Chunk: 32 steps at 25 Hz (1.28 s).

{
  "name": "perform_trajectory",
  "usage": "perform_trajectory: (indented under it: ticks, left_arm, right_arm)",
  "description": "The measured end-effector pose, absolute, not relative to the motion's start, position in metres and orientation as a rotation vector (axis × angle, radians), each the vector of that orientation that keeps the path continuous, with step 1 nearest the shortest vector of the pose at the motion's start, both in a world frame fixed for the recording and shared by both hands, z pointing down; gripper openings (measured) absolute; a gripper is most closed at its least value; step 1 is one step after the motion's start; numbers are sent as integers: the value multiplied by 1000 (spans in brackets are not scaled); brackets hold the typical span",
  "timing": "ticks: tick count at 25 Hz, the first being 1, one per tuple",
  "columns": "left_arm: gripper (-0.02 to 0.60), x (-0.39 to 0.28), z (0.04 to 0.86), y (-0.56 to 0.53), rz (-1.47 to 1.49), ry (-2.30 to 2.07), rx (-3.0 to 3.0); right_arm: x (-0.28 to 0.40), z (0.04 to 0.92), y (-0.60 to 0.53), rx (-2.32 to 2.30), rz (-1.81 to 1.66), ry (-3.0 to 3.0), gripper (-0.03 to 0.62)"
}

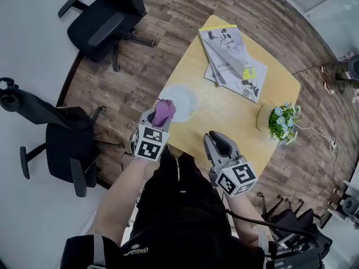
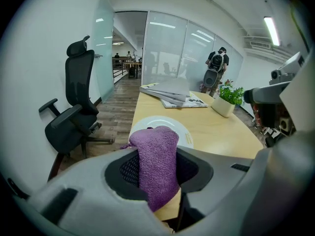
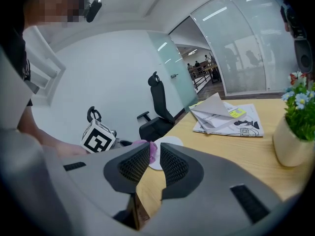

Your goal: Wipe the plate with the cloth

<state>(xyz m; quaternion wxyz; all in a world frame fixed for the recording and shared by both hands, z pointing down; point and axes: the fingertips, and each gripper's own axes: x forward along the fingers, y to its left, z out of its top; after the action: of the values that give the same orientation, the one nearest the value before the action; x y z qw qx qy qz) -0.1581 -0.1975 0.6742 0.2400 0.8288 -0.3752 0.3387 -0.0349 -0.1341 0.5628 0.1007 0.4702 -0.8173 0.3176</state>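
Purple cloth [image 2: 156,161], clamped in the left gripper [image 1: 162,109], hangs at the plate's [image 1: 183,98] near rim, by the table's [image 1: 227,122] left edge.

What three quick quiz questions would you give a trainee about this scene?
1. True or false: the left tool is shut on the cloth.
2. The plate lies on: A a chair, B the table, C the floor.
3. Fill in: the cloth's colour is ___.
Key: 1 true; 2 B; 3 purple.
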Motion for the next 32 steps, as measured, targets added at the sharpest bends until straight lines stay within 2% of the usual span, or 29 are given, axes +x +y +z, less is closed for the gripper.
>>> perform_trajectory:
  ticks: [8, 22, 32]
  left_arm:
    - [133, -153, 672, -182, 927, -995, 2273]
    - [133, -139, 671, -283, 930, -1065, 2306]
    - [133, -132, 675, -212, 980, -956, 2318]
  right_arm:
    - [-42, 561, -132, 1378, 940, -2424, 64]
    - [-27, 578, -126, 1419, 996, -2380, 64]
    - [-28, 578, -127, 1421, 1003, -2385, 64]
